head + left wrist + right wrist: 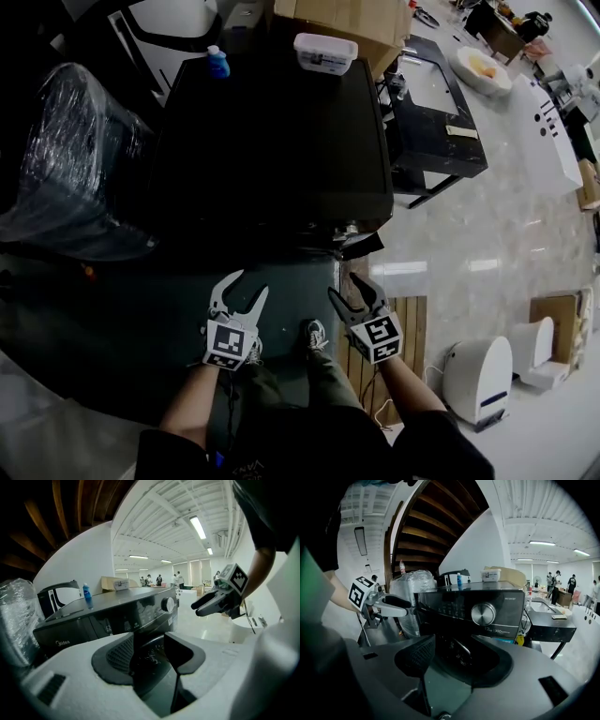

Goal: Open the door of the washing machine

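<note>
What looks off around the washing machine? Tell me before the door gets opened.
Nothing looks spilled, damaged or askew. The washing machine stands square, with a blue bottle and a white tub upright at the back of its top. The bulky plastic-wrapped bundle beside it is the only unusual thing.

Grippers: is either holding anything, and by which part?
Nothing held: left gripper and right gripper jaws stand open, empty, short of the black washing machine.

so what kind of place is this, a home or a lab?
Probably a big open test or demo hall, not a home: the washing machine stands beside a plastic-wrapped bulky item, by a wooden staircase, with strip lights and people far behind.
</note>
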The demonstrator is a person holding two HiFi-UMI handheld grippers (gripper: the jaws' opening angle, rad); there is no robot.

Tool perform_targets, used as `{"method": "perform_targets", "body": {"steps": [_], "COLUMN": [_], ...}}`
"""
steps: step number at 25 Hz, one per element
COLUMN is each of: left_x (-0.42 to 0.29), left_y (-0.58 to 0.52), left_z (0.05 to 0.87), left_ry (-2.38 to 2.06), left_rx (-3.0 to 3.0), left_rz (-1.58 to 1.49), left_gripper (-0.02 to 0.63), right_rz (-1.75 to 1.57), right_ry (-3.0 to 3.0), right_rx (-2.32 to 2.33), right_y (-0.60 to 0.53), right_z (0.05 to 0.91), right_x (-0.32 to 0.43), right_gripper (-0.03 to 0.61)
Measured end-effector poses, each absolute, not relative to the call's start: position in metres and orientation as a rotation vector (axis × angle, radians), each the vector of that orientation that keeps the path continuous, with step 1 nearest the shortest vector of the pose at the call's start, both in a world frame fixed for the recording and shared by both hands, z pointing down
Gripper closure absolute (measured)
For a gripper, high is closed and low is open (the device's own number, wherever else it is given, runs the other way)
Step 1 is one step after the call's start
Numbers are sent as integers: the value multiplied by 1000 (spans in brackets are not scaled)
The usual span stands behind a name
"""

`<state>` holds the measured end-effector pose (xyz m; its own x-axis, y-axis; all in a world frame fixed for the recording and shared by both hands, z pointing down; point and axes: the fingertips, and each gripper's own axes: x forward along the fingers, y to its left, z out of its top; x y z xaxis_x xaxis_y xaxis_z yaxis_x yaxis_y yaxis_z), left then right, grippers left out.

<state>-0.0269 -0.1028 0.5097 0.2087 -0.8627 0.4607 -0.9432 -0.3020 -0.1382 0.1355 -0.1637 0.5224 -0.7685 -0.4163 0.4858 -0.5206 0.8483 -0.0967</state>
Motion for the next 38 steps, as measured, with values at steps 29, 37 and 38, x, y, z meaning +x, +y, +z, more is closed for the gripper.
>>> {"method": "perform_targets", "body": {"steps": [29, 37, 38], "left_x": [-10, -9, -10], "left_y": [-180, -189, -190], "left_z": [634, 641, 643], "left_ry": [-1507, -1418, -1407], "left_rx": [2262, 2274, 2273], "left_rz": [1424, 1513, 1520], "left_gripper": [371, 370, 370], "right_rz": [-116, -173, -175], "right_ry": [-2274, -2270, -2278], "right_rx": [171, 76, 79], "right_y": [-239, -236, -236], "right_z": [713, 723, 723], "right_x": [113, 105, 104], "right_gripper": [328, 376, 383]}}
